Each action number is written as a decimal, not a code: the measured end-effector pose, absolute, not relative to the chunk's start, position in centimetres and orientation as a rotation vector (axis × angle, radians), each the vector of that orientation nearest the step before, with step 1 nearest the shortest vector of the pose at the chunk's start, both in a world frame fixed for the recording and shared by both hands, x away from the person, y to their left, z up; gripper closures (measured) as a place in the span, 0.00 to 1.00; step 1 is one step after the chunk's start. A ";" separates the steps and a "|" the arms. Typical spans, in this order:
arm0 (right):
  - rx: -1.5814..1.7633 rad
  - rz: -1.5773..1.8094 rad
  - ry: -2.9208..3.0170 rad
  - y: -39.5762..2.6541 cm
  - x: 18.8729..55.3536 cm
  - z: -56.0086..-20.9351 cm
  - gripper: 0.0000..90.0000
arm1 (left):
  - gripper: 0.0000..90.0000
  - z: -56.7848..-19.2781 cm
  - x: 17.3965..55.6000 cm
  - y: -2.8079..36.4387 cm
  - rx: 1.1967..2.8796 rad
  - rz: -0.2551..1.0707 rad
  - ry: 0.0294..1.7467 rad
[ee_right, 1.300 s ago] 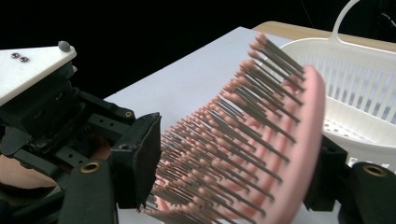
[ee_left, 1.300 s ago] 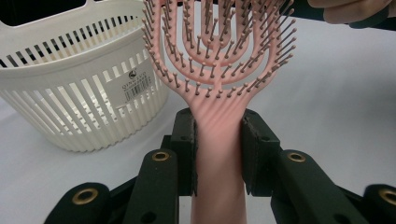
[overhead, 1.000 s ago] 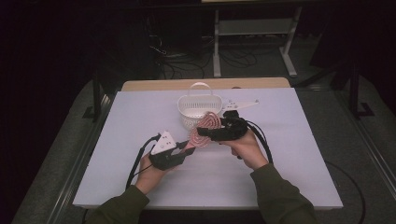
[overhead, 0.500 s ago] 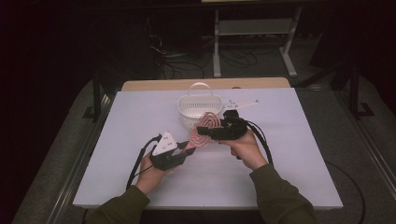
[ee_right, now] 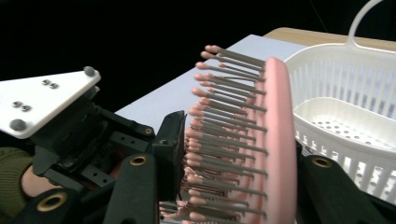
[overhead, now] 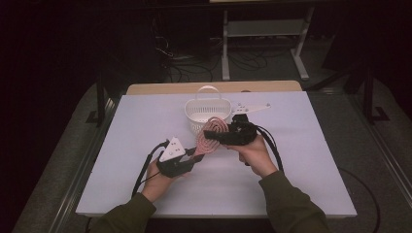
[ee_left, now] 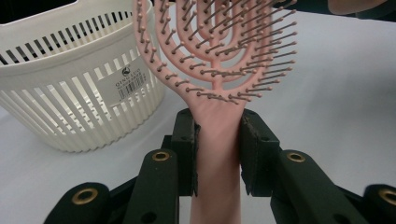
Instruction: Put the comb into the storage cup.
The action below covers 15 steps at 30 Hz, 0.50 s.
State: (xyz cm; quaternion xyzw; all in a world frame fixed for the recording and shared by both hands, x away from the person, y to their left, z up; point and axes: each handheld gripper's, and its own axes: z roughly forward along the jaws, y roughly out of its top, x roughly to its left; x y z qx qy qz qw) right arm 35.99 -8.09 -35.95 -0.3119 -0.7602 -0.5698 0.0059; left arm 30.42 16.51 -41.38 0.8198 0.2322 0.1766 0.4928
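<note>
A pink vented hairbrush hangs over the table between both hands. My left gripper is shut on its handle, pads pressing both sides, with the bristled head rising beyond. In the high view the left gripper sits at the brush's lower left. My right gripper comes in from the right. Its jaws have just been closing on the brush head: one pad is against the bristles and the other jaw lies behind the back.
A white slatted basket with a handle stands just behind the brush, empty inside. The white table has open room to the left, right and front. The left gripper's white plate shows close by in the right gripper view.
Both hands and the brush keep their places. The right gripper's jaws have drawn in around the brush head.
</note>
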 end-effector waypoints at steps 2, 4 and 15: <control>-0.957 -1.800 -2.358 -8.1 35.9 -35.9 0.68 | 0.78 -41.4 30.6 16.7 1.976 0.408 0.573; -0.944 -1.815 -2.364 -8.0 35.8 -35.8 0.68 | 0.78 -41.3 30.6 16.8 1.978 0.414 0.567; -0.915 -1.819 -2.365 -7.9 35.6 -35.6 0.69 | 0.78 -41.4 30.6 16.7 1.979 0.402 0.566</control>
